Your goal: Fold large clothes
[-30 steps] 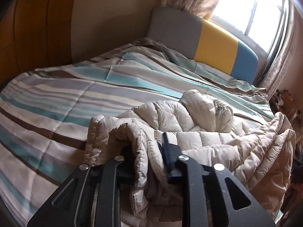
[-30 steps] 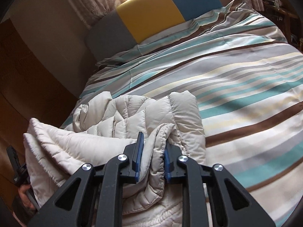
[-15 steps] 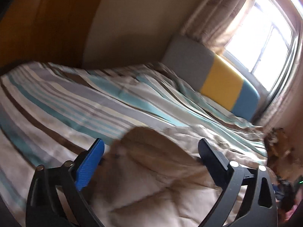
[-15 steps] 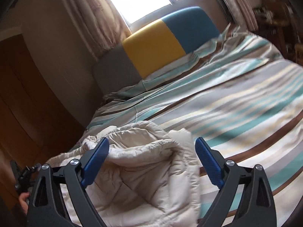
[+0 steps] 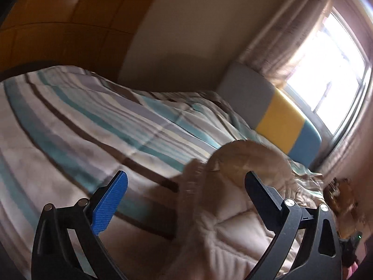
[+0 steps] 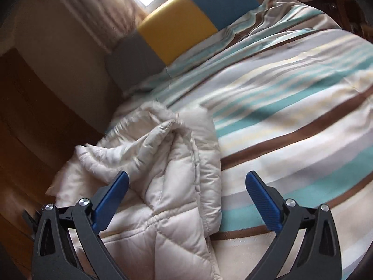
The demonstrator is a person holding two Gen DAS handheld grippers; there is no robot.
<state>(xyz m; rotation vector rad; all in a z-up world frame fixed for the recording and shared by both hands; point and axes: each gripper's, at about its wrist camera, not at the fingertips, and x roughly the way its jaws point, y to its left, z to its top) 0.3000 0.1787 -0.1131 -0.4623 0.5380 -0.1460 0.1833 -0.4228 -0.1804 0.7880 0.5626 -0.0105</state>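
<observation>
A: Delta vs a second ago? We were clamped on the quilted jacket both sides.

B: Left gripper and right gripper now spread wide, holding nothing.

A: Jacket?

B: Bunched on the striped bedspread, below and between our fingers.

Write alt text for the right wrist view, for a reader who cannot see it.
The right gripper is open, its blue-padded fingers spread above a crumpled cream quilted jacket lying on a striped bedspread. Behind it stands a grey, yellow and blue headboard, with a curtain at the upper left.
</observation>
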